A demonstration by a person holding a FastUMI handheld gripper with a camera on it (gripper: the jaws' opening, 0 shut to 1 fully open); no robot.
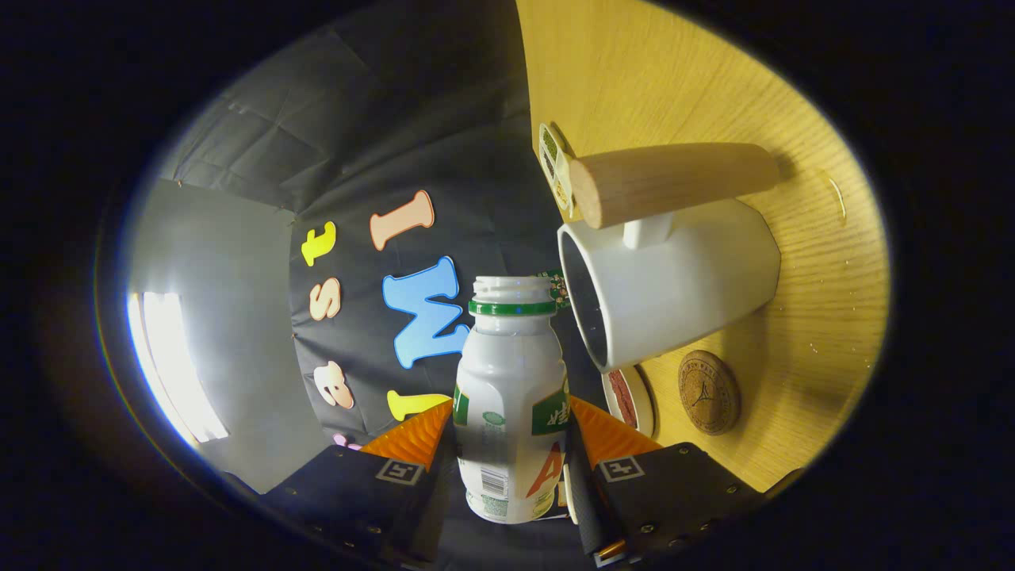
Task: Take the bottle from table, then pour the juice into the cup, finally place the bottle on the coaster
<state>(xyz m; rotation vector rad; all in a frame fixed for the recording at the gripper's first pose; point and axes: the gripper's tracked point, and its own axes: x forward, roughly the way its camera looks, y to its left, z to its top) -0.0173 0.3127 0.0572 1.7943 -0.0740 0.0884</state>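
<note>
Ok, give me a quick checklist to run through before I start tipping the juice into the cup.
1. Grip: the gripper has both fingers pressed on the sides of the white plastic bottle with the green neck ring: ok.
2. Cap: the bottle's mouth is open, no cap on it: ok.
3. Aim: the bottle's mouth sits beside the rim of the white ceramic cup with the wooden handle, not yet over the opening: not ok.
4. Juice level in the bottle: cannot tell, its wall is opaque.
5. Cup contents: the inside looks dark: cannot tell.
6. Landing spot: the round brown cork coaster on the wooden table has nothing on it: ok.
</note>
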